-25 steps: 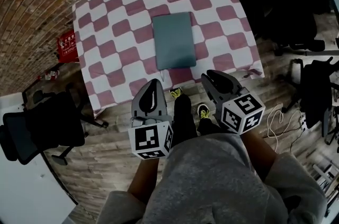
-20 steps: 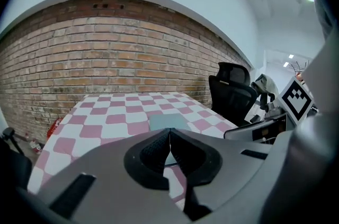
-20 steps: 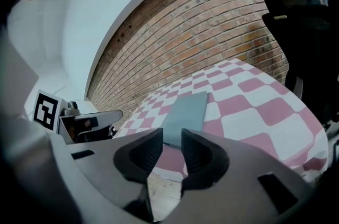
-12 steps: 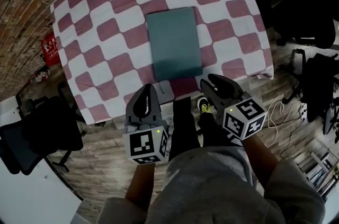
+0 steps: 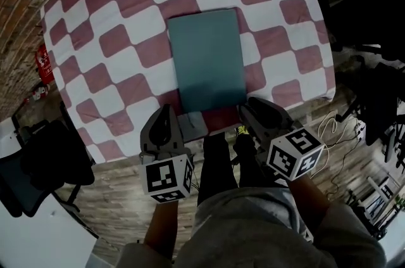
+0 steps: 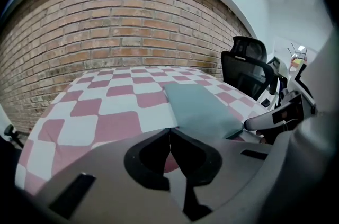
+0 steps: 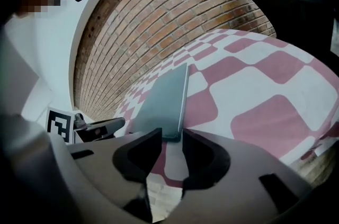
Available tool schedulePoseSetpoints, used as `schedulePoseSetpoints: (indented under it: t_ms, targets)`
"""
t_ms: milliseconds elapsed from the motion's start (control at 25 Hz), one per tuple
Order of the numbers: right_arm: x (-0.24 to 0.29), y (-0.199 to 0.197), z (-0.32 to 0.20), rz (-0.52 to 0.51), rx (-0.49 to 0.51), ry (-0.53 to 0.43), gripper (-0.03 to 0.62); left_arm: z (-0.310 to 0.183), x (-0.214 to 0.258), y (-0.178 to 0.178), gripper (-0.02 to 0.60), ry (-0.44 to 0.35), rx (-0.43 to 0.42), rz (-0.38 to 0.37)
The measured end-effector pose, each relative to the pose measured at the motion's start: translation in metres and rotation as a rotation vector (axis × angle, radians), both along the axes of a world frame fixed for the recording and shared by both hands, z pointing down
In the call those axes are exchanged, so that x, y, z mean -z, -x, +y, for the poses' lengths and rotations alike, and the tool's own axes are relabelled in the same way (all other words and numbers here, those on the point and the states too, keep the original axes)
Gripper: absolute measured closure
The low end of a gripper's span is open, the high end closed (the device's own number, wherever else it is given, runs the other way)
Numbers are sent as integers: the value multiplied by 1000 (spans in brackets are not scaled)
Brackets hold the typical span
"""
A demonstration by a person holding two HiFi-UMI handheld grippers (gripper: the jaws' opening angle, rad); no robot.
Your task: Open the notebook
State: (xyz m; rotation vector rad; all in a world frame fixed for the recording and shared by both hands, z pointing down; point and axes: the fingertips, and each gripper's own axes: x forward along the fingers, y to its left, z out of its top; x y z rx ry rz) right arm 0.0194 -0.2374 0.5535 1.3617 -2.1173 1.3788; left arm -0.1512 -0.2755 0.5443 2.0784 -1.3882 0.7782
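Notebook, a flat rectangular one with a plain teal-grey cover [image 5: 205,57], is what I am after, and it lies closed ahead of both my tongs. Nearest me, my left gripper [image 5: 166,109] hangs over the near edge of the table. Its jaws are pressed together tip to tip with nothing in them, as the left gripper view [image 6: 169,130] shows plainly. My right gripper [image 5: 250,105] sits a touch further forward, just beside the notebook's near right corner. Its jaws have just been opening and stand well apart. In the right gripper view [image 7: 170,138] that corner of the notebook [image 7: 161,101] lines up with the gap, just beyond the tips, but neither pad presses on it, so this one is empty too. Beyond the tongs, the notebook rests flat on the red-and-white checked tablecloth [image 5: 126,38], its long axis running straight away from me and its near short edge close to the table's front edge. From the left gripper it lies ahead and to the right [image 6: 198,106], so the right hand is the nearer one. I judge the right hand should catch the cover along that right-hand long edge. Furthest off stands the brown brick wall [image 6: 122,21].
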Motion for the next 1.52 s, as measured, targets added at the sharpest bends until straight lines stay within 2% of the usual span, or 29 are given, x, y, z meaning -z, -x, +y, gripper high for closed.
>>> schedulePoseSetpoints:
  t_ms: [360, 600, 760, 880, 1080, 1160, 1280, 1520]
  targets:
    - [-6, 5, -4, -59, -54, 69, 479, -9, -21, -9, 571, 62, -50, 24]
    - [-4, 5, -6, -118, -101, 97, 479, -12, -24, -15, 571, 78, -80, 2]
    - [1, 6, -9, -230, -143, 114, 479, -10, -26, -14, 569, 95, -82, -2]
    - [5, 6, -10, -354, -187, 135, 479, -7, -26, -13, 571, 107, -74, 3]
    - [11, 10, -16, -494, -231, 137, 479, -12, -25, -14, 571, 83, -74, 2]
    - [11, 10, -17, -477, -224, 133, 479, -12, -25, -14, 571, 85, -72, 2]
    - [10, 8, -15, -393, -199, 111, 479, -12, -25, -16, 572, 93, -79, 7]
    - [6, -15, -17, -308, -244, 75, 479, -4, -26, -36, 572, 108, -141, 0]
